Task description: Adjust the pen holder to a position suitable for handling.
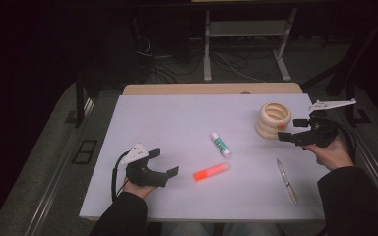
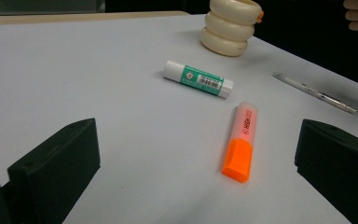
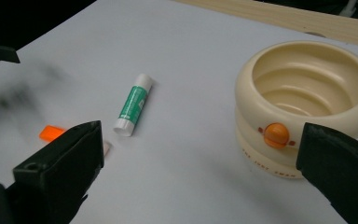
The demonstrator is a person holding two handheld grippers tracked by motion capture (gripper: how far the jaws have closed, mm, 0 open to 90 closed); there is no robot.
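Nearest the lens in the left gripper view, your left gripper (image 2: 196, 172) stood released, its two black jaws rising at the lower left and lower right of the frame with bare table (image 2: 74, 70) between them. The marker (image 2: 239, 140) lay just right of centre in that view, orange cap toward the camera, clear body pointing away, touching neither jaw. Above it, the glue stick (image 2: 198, 79) lay on its side, green label up, apart from the marker. The pen (image 2: 313, 91) lay at right, well apart from both. The pot (image 2: 230, 25) stood upright at the top of the frame.

In the high view, your left gripper (image 1: 163, 162) sat at lower left, jaws spread, pointing toward the marker (image 1: 211, 171) near the centre; gripper and marker were near but not touching. Your right gripper (image 1: 291, 130) was at right, just beside the pot (image 1: 272, 119), its jaws apart and holding nothing. The pen (image 1: 287, 180) lay at lower right.

In the right gripper view, your right gripper (image 3: 200, 154) was released, the pot (image 3: 303, 102) at right behind one jaw, its orange knob facing the camera. The glue stick (image 3: 133, 104) lay left of centre. The marker's (image 3: 51, 133) orange cap showed partly behind the left jaw. Contact between jaw and pot could not be determined.
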